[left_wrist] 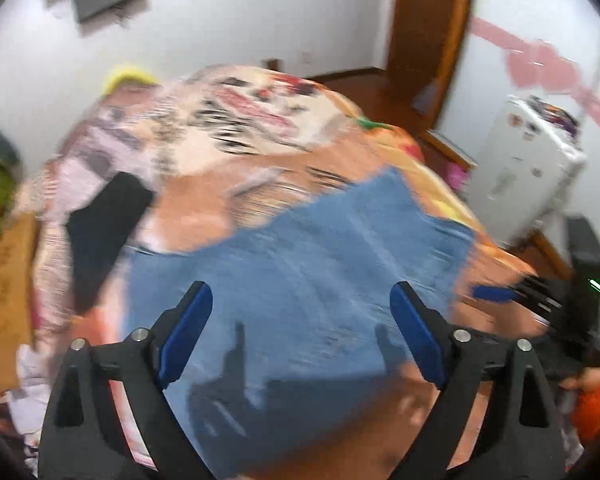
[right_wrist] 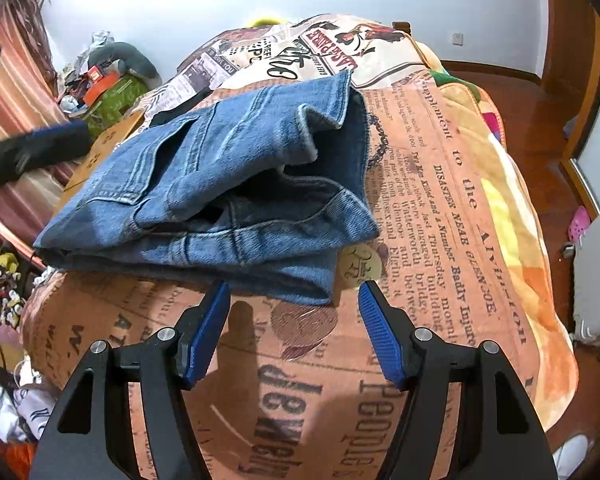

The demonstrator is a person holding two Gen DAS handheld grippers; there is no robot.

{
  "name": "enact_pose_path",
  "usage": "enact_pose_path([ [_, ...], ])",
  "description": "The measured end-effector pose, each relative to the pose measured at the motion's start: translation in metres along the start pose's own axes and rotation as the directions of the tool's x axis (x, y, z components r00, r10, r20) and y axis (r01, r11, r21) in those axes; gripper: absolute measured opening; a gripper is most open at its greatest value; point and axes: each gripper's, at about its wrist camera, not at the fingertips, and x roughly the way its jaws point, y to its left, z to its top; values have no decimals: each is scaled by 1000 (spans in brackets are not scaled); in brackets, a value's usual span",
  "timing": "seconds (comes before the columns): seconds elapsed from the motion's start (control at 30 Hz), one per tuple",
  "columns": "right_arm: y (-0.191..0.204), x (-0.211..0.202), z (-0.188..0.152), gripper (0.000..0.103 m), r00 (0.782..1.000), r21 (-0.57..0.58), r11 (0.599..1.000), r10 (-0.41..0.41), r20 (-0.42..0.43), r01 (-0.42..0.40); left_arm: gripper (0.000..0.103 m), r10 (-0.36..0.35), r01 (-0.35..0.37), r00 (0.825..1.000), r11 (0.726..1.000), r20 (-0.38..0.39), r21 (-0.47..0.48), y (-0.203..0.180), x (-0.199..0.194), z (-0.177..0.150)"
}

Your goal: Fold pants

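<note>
- Jeans: folded in a thick stack on the bed, near its front edge; judged nearly done, so square the edges and press the top layer flat.
- Left gripper: jaws wide apart, nothing between them, above the denim.
- Right gripper: jaws partly spread, empty, just before the stack.
- Bedcover print: "DISASTER NEAR GLENCOE", "Supplement to the".
</note>
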Motion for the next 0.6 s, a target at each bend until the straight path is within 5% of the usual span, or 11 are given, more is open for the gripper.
enact_pose_path([
  [0.23,13,4,-2,63,999,23,999,40,-7,-40,92,129,-140,983,986,-127,-84,94,71,38],
  [0.33,19,10,-4,63,997,41,997,71,-19,-70,92,192,-212,956,975,-222,-67,124,116,43],
  [0.43,26,15,-2,64,996,34,996,84,-26,-83,95,274,-273,906,961,-324,49,141,157,26],
  [0.6,34,29,11,66,995,7,996,90,-47,-90,96,183,-196,941,980,-285,-17,161,152,0],
])
